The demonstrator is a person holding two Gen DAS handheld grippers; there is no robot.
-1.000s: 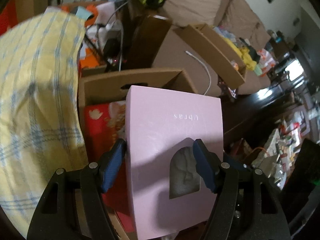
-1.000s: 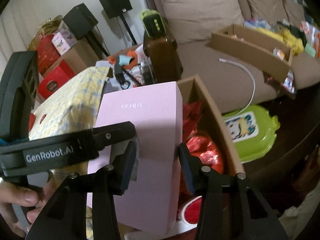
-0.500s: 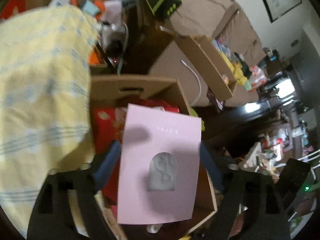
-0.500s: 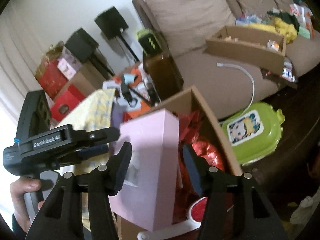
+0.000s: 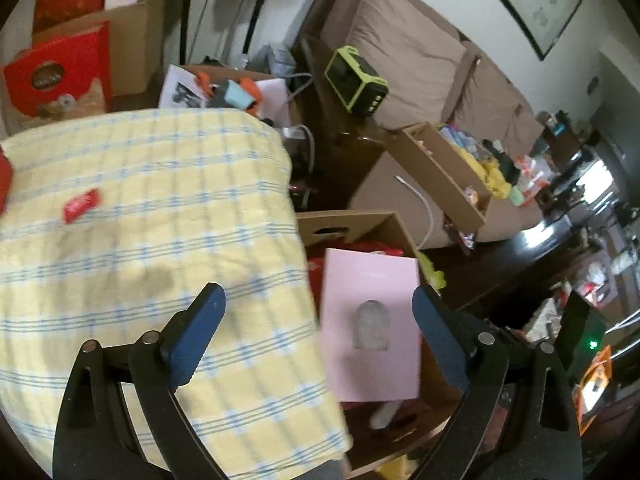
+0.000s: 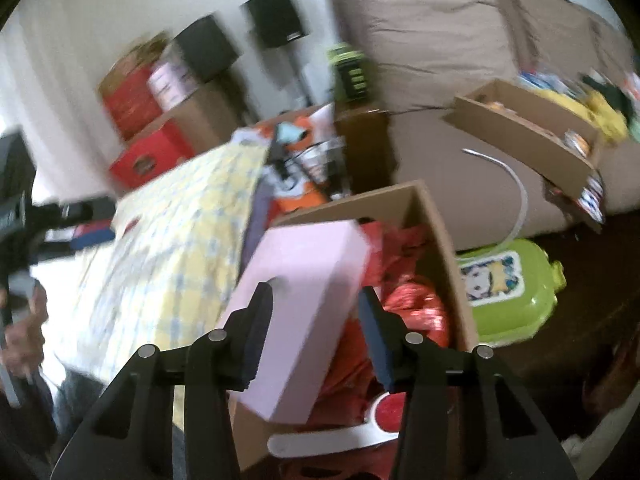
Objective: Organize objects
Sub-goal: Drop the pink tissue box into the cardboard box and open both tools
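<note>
A pink box with an arched window lies on the red packets inside an open cardboard box. My left gripper is open wide and empty, held back above the box and the yellow checked cloth. In the right wrist view the pink box rests tilted in the cardboard box. My right gripper is open, its fingers either side of the pink box's near end without touching it.
A green lidded container lies right of the cardboard box. A brown sofa carries a second cardboard tray of small items and a white cable. A green speaker, red boxes and black speakers stand behind.
Both grippers let go of the pink box and pulled back and up. The left gripper opened wide and swung left over the cloth. The pink box now rests in the cardboard box.
</note>
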